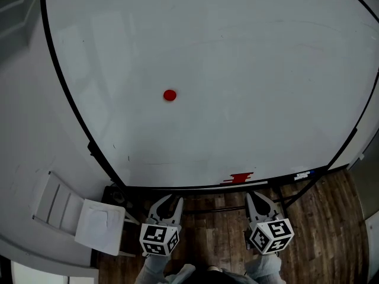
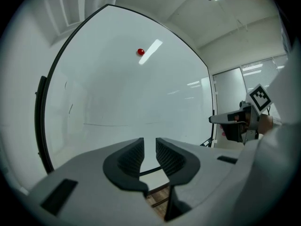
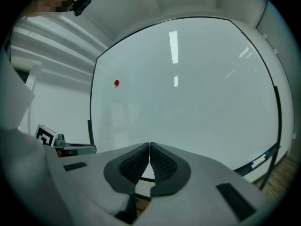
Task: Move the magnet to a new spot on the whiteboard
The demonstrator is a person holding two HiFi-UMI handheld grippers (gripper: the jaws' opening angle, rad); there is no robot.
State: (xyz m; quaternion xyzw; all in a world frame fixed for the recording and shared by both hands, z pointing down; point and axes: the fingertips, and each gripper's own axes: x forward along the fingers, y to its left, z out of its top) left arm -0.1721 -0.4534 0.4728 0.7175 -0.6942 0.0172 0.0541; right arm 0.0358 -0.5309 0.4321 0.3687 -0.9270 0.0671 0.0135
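Note:
A small round red magnet [image 1: 170, 95] sticks to the big whiteboard [image 1: 249, 58], left of its middle. It also shows as a red dot in the left gripper view [image 2: 140, 52] and the right gripper view [image 3: 116, 83]. Both grippers are held low, below the board's bottom edge and far from the magnet. My left gripper [image 1: 169, 201] [image 2: 149, 143] has a narrow gap between its jaws, with nothing in it. My right gripper [image 1: 257, 197] [image 3: 149, 147] has its tips touching, holding nothing.
A red object [image 1: 240, 178] and a blue-capped marker [image 1: 303, 174] lie on the board's bottom ledge. A white folding piece [image 1: 98, 225] stands at the lower left by the wall. The board's black stand legs [image 1: 296, 194] cross the wooden floor [image 1: 331, 229].

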